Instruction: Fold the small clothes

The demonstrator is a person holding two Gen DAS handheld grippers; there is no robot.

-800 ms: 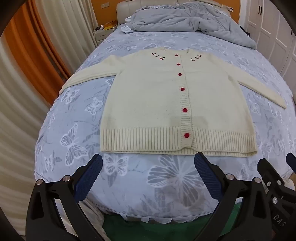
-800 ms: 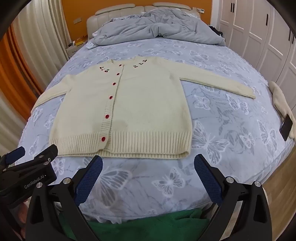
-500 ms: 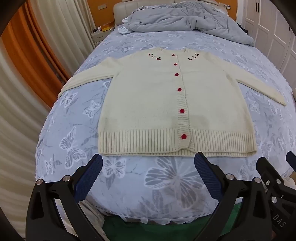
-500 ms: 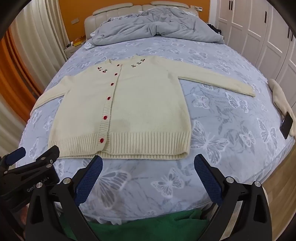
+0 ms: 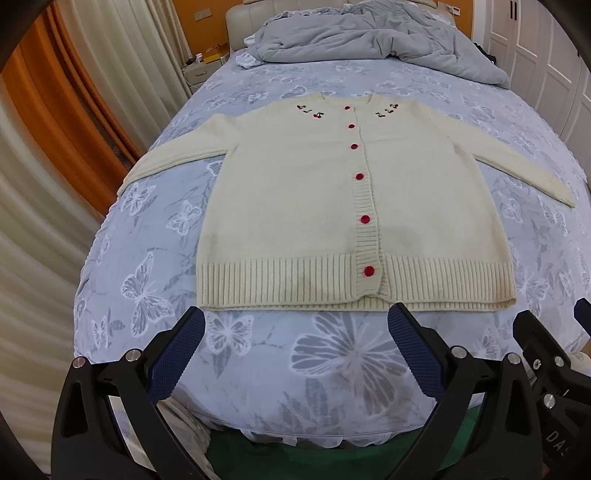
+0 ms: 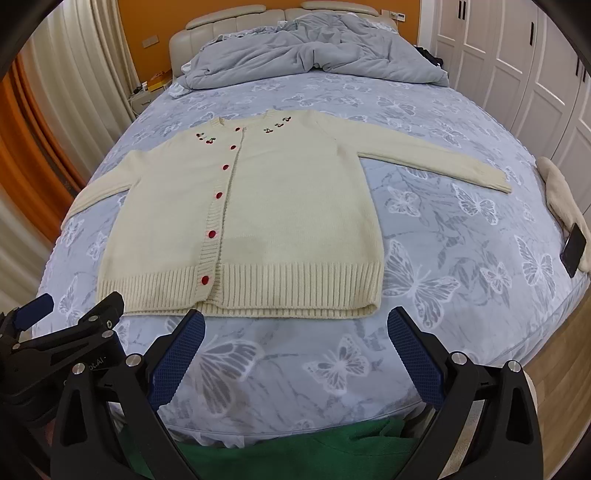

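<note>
My cardigan (image 5: 295, 206) is cream, with red buttons (image 5: 368, 270) down the middle and tiny red cherries (image 5: 317, 115) stitched near the neck. The sheet (image 5: 332, 362) under it is pale blue with white butterflies. At the top of the frame the duvet (image 6: 306, 55) is plain grey-blue. My pads (image 6: 177, 354) are dark blue on black arms.

An orange wall (image 6: 280, 14) backs the bed's headboard (image 6: 229, 26), white wardrobes (image 6: 517, 55) alongside.
</note>
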